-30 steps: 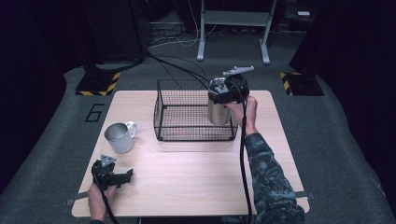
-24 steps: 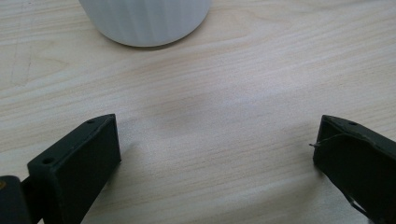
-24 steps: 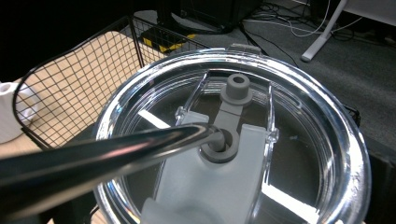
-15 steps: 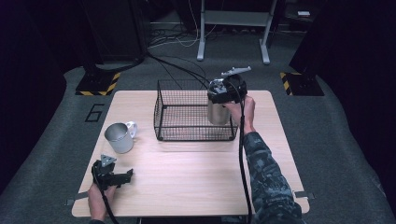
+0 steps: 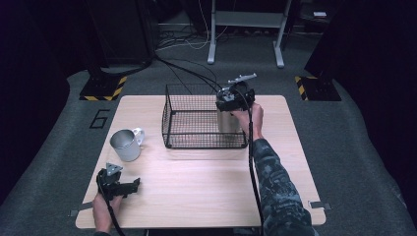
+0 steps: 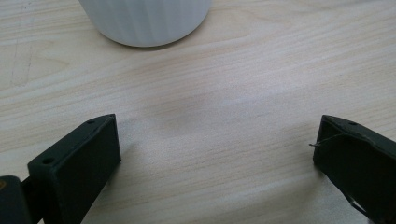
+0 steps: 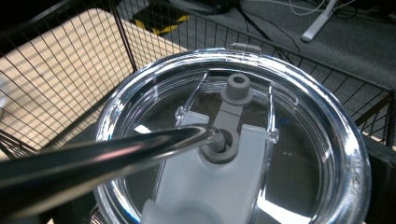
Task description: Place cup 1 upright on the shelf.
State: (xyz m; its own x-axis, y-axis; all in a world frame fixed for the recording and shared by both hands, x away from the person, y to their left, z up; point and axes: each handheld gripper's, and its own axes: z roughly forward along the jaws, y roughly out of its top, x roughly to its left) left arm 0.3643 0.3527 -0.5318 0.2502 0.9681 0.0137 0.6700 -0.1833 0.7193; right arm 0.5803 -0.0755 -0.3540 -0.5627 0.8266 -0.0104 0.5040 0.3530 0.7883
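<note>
Tumbler (image 5: 227, 119), a steel one with a clear lid, stood inside the wire basket (image 5: 196, 129) at its right end, seen from the high view. The right gripper (image 5: 235, 98) was directly above it, touching its top, and the person's right hand (image 5: 250, 117) was behind the basket's right wall. The basket was on the far middle part of a pale wooden tabletop (image 5: 206, 191). A metal mug (image 5: 125, 145) with a white handle stood well apart to the left, and the left gripper (image 5: 118, 184) rested on the tabletop near the front left corner. Around the tabletop was grey carpet (image 5: 354, 147), with black cables, two yellow-black striped blocks and a white frame on the floor in the dark room behind.

In the left gripper view, the fingers (image 6: 74, 172) were spread wide with only bare wood grain between them. A white ribbed vessel (image 6: 144, 21) stood at the top edge.

In the right gripper view, the clear lid (image 7: 233, 149) was very close, with a metal straw (image 7: 107, 161) passing through its grey plug. The basket's mesh was around it. I could not tell how the right fingers stood.
</note>
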